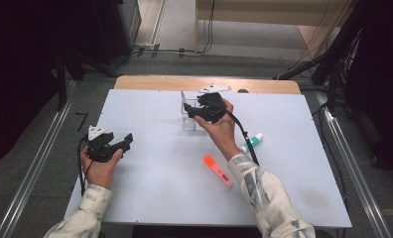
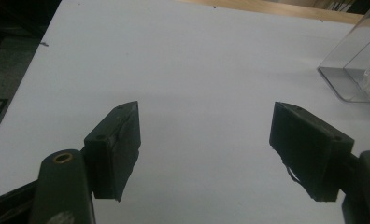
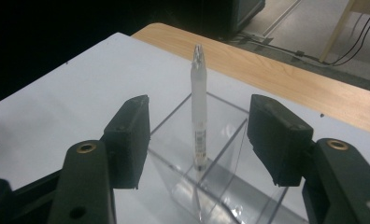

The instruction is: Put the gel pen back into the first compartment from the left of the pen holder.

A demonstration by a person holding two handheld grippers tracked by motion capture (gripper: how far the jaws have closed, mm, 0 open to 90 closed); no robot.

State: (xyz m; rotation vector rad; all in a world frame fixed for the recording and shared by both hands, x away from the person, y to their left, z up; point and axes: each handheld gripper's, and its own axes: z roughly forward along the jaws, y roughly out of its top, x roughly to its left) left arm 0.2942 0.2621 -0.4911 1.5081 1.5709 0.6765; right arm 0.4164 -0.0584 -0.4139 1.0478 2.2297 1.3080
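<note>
- Right gripper (image 3: 199, 140): my jaws stand apart, released, gripping nothing.
- White pen (image 3: 198, 112): centre of the right gripper view, upright in the clear box (image 3: 230, 140), framed between my two pads but beyond them, touching neither.
- Clear box: in the high view it sits upper centre on the white table (image 1: 150, 163), just left of my right gripper.
- Left gripper (image 2: 204, 140): jaws spread wide over bare table at lower left of the high view.
- Orange marker (image 1: 217, 171) and green-capped tube (image 1: 252, 142): lower right of the box.

The clear box (image 2: 356, 70) is cut off by the right edge
</note>
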